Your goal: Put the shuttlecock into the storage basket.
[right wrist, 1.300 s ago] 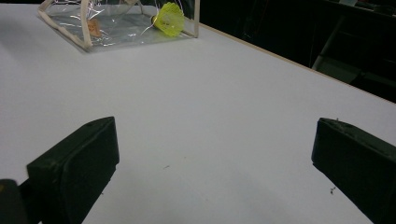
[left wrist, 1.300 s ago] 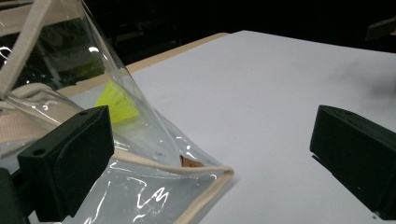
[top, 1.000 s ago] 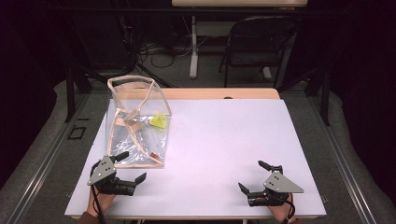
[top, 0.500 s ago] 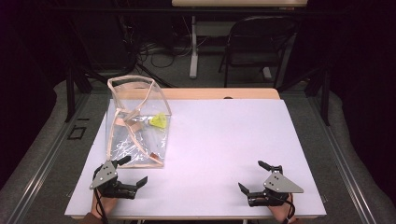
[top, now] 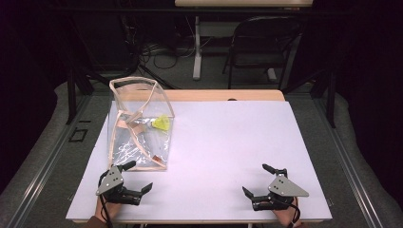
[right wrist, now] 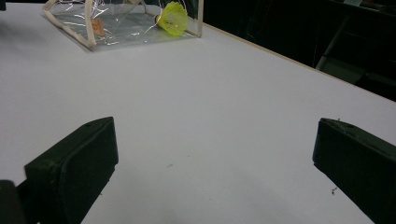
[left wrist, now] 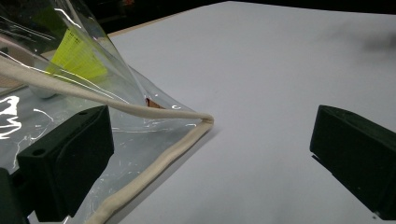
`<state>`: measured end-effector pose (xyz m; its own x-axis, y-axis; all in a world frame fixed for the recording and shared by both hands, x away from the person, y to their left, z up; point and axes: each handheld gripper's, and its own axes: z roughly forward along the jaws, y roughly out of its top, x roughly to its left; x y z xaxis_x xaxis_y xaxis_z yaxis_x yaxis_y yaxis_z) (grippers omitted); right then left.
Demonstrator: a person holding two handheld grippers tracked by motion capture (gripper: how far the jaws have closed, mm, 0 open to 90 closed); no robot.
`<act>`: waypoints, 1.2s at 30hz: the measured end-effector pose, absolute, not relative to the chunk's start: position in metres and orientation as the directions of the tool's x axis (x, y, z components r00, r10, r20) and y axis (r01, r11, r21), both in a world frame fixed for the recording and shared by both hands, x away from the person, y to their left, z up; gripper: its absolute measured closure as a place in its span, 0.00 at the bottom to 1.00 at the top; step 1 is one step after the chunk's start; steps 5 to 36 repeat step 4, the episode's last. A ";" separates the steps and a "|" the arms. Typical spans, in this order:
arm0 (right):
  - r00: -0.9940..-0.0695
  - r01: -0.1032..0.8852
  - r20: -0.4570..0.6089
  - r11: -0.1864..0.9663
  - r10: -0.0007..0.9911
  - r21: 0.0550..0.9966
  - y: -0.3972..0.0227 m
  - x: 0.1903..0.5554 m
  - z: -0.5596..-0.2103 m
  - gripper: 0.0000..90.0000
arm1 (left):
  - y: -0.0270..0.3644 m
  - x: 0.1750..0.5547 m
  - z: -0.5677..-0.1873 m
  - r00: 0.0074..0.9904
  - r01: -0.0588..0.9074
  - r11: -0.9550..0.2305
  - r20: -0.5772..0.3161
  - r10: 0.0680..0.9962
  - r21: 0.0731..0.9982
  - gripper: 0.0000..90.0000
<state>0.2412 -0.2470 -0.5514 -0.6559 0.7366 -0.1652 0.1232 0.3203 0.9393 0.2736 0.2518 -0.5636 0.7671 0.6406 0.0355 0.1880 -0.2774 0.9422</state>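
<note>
A clear plastic bag [top: 138, 128] with beige trim stands on the left of the white table [top: 228, 137]. A yellow shuttlecock [top: 161, 123] lies inside it. My left gripper [top: 139, 176] is open just in front of the bag's near corner. In the left gripper view the bag's trimmed corner [left wrist: 205, 119] lies on the table between the spread jaws of the left gripper [left wrist: 210, 135], touching neither. My right gripper [top: 255, 179] is open near the front right edge, holding nothing. The right gripper view has the right gripper [right wrist: 215, 140] over bare table, with the bag [right wrist: 116, 21] and shuttlecock [right wrist: 173, 18] far off.
A wooden strip [top: 214, 95] runs along the table's far edge. Behind it stand a dark folding chair [top: 261, 47], a table leg [top: 197, 47] and cables on the floor [top: 157, 52]. Bare table surface spreads between and beyond the two grippers.
My left gripper has drifted slightly toward the near edge of the table, staying open. The right gripper and the bag have not moved.
</note>
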 end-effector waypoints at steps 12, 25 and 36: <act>-0.658 0.123 -0.163 0.319 0.735 0.940 -0.248 0.242 -0.552 0.00 | 0.251 0.273 -0.561 0.763 0.185 -0.270 0.035 0.645 0.945 0.00; -0.658 0.123 -0.163 0.319 0.735 0.940 -0.248 0.242 -0.552 0.00 | 0.251 0.273 -0.561 0.763 0.185 -0.270 0.035 0.645 0.945 0.00; -0.658 0.123 -0.163 0.319 0.735 0.940 -0.248 0.242 -0.552 0.00 | 0.251 0.273 -0.561 0.763 0.185 -0.270 0.035 0.645 0.945 0.00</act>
